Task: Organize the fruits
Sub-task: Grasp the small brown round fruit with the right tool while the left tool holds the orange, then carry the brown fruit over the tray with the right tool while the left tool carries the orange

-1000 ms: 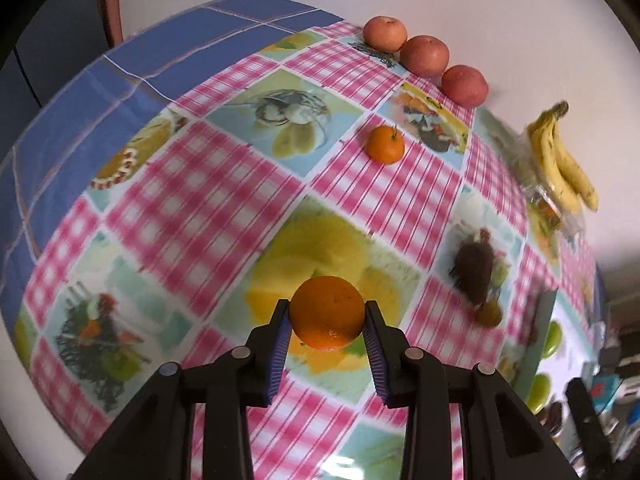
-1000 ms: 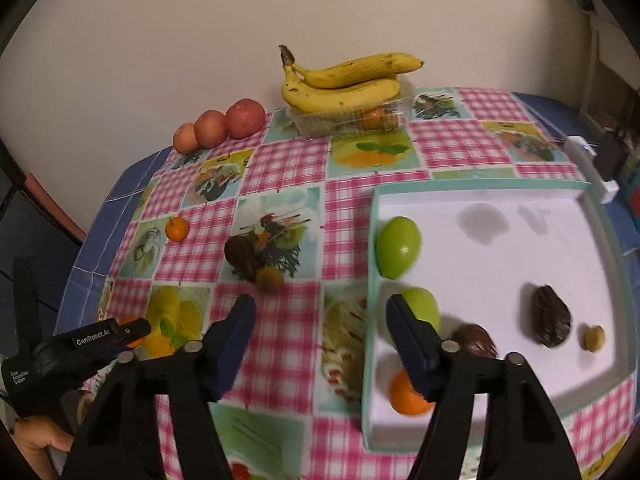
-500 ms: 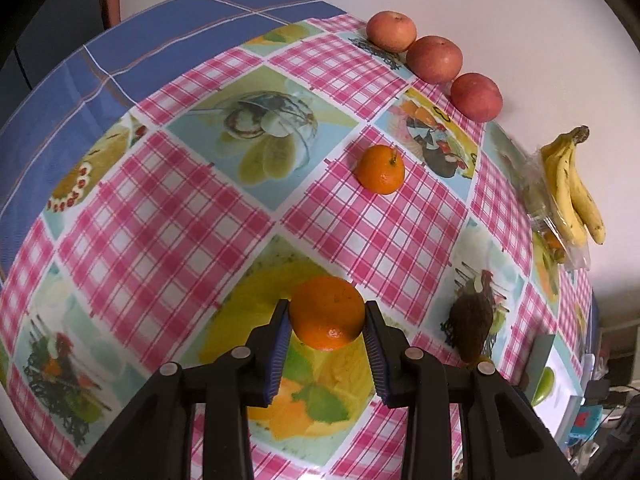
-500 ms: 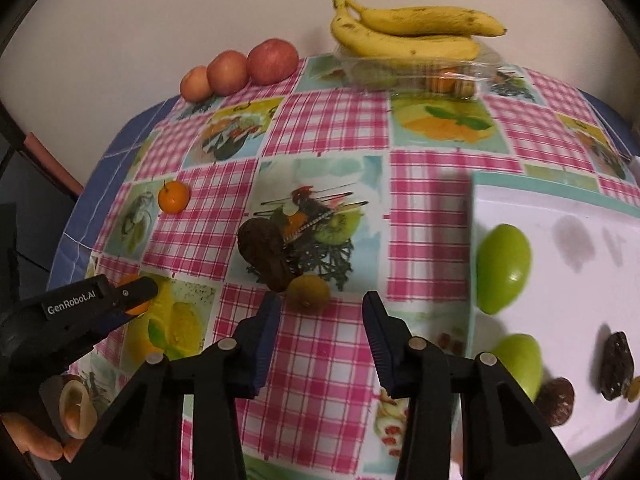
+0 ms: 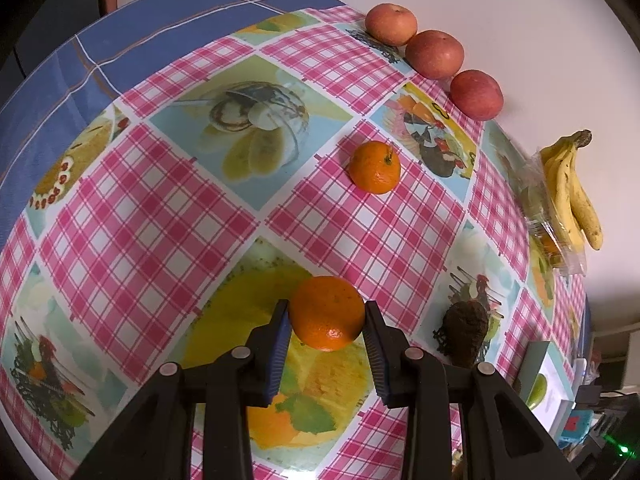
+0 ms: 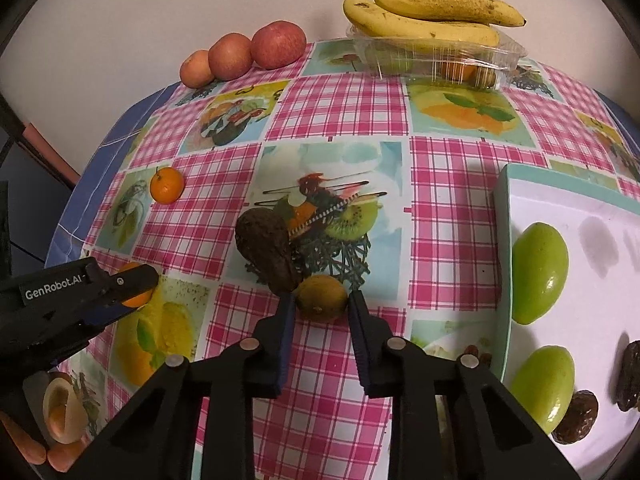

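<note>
— What's the biggest thing there?

— The tabletop (image 6: pixel 340 120), under a pink checked cloth with fruit pictures. On its right side lies a white tray (image 6: pixel 560 216) with a teal rim, holding two green fruits (image 6: pixel 538 272) along its near-left edge and a few dark brown ones at the bottom right corner.

— And at the back?

— A bunch of bananas (image 6: pixel 428 16) sits on top of a clear plastic box (image 6: pixel 436 60) by the wall. To the left of that, three apples (image 6: pixel 240 54) stand in a row, touching, right against the wall.

— What are the tools doing?

— The left gripper (image 5: pixel 326 338) has its jaws clamped on an orange (image 5: pixel 327 312), held over a yellow picture square near the cloth's left edge. The right gripper (image 6: pixel 321 312) is low over the middle of the cloth, jaws apart, one on each side of a small yellow-green fruit (image 6: pixel 322 298). They look very close to it, but I can't tell if they touch.

— Anything else loose?

— A dark brown wrinkled fruit (image 6: pixel 266 252) lies just behind the small one, touching it or nearly so. A second, smaller orange (image 6: pixel 167 185) with a stem rests alone farther left and back, well apart from both tools.
</note>
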`<state>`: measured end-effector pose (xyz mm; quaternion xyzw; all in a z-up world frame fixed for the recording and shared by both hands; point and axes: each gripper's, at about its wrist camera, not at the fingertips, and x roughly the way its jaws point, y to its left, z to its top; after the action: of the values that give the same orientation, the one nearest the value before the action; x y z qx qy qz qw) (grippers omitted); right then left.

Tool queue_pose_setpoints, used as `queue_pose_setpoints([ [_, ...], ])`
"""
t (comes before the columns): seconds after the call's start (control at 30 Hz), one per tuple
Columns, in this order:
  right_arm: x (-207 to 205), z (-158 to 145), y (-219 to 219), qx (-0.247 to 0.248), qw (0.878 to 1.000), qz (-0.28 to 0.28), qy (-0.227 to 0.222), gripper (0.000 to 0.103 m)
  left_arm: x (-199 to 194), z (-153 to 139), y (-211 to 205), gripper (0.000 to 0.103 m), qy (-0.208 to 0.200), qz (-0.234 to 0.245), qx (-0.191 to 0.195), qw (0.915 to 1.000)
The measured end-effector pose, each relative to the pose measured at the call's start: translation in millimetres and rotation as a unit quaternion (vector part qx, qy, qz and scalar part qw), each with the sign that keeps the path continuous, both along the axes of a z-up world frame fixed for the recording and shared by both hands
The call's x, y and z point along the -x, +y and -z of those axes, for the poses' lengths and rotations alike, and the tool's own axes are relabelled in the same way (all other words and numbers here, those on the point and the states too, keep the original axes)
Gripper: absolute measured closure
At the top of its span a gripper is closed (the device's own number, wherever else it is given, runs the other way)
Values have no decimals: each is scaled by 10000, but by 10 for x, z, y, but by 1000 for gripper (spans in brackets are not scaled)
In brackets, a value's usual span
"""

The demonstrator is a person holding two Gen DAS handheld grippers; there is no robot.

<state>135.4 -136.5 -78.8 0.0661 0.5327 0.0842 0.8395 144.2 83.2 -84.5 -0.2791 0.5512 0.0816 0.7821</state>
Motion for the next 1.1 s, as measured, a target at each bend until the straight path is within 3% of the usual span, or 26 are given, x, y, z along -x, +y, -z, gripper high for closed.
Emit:
queue_pose_setpoints([
  [0.37, 242, -155, -120, -52, 9998, 101, -147, 75, 88, -193, -122, 65, -158, 153, 109, 9997],
  [0.83, 787, -624, -405, 162, 9982, 201, -537, 75, 433, -487, -392, 65, -339, 620, -445, 9965],
  [1.1, 871, -727, -703, 238, 9962, 443, -715, 75, 487, -604, -611, 65, -448, 805, -688, 9934],
])
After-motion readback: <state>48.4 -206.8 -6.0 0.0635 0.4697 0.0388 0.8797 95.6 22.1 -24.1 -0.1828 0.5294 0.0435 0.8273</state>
